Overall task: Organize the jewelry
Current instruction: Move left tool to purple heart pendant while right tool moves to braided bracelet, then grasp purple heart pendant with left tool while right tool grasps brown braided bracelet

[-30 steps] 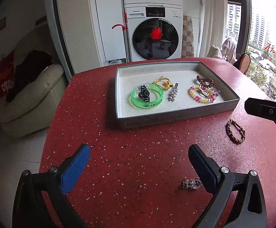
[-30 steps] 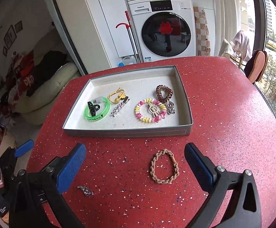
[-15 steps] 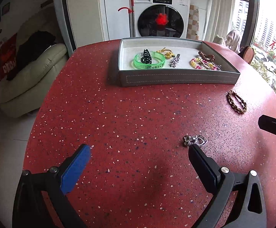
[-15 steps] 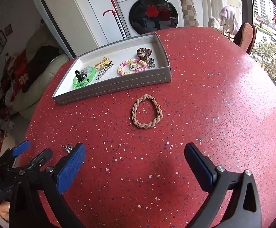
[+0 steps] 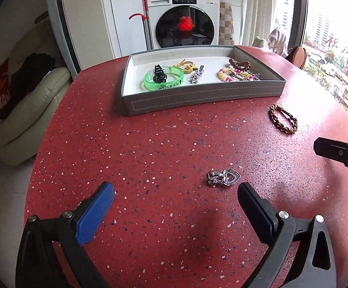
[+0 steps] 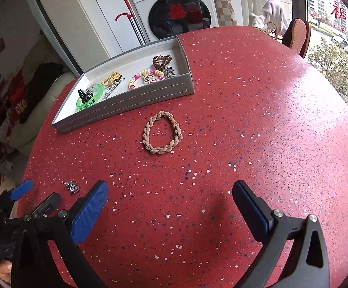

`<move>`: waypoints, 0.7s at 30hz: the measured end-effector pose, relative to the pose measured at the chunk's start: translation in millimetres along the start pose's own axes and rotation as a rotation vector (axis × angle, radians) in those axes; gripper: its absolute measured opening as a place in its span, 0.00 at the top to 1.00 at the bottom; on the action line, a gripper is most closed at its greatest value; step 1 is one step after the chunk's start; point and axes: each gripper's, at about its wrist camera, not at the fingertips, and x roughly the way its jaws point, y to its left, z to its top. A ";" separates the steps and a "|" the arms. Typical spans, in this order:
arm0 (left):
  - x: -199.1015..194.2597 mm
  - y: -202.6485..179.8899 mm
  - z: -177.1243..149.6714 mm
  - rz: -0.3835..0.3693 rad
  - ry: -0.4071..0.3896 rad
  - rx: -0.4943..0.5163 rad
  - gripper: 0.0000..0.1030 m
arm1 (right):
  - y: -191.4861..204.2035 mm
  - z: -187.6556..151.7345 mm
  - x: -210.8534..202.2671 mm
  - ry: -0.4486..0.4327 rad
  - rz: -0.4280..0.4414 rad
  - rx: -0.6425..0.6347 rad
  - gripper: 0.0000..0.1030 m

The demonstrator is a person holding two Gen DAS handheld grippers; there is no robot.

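With two loose pieces left outside the tray, sorted big to small:

table [image 5: 130,158]: red speckled stone-look top, round edge, glossy.
tray [image 5: 205,96]: grey rectangular box, stitched wall, pale lining; far side of table; holds green bangle [image 5: 163,81], black claw clip, yellow tie, silver clip, beaded bracelet [image 5: 233,74], brown coil tie.
left gripper [image 5: 175,205]: jaws spread wide, empty, blue pads; low over table.
right gripper [image 6: 170,202]: jaws spread wide, empty; fingertip visible at right edge of left view.
braid [image 6: 162,132]: tan braided loop, soft cord, lying flat just short of tray's near wall; straight ahead of right gripper, roughly centred between its fingers. Right hand nearer.
charm [image 5: 223,177]: small silver piece, heart-shaped openwork end plus clasp end, long axis roughly left-right; just beyond left gripper's right finger, off centre to the right. Left hand nearer.
next move (judgement): left gripper shifts right to centre on charm, closes across short axis; thin hard metal on slick top, likely to skate.
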 end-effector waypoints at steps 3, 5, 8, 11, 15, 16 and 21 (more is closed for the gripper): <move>-0.2 -7.3 2.0 -0.024 -0.009 0.038 0.00 | -1.8 3.4 0.3 -0.004 -0.015 -0.002 0.00; 1.7 -11.7 3.4 -0.028 -0.005 0.068 0.01 | -3.6 7.4 1.1 -0.008 -0.030 0.000 0.00; 2.8 -16.0 3.4 -0.023 -0.018 0.109 0.04 | -8.3 14.7 4.1 -0.006 -0.036 0.018 0.00; 4.5 -19.2 4.5 -0.034 -0.016 0.145 0.06 | -11.3 23.3 9.4 -0.002 -0.050 0.022 0.01; 8.9 -23.7 7.6 -0.049 -0.009 0.178 0.17 | -10.2 33.4 22.6 0.021 -0.076 0.010 0.12; 11.5 -24.5 8.1 -0.054 0.002 0.187 0.20 | -9.0 35.5 26.7 0.027 -0.080 0.005 0.13; 15.2 -26.6 9.7 -0.079 0.002 0.208 0.20 | 1.9 43.6 39.6 0.029 -0.123 -0.065 0.27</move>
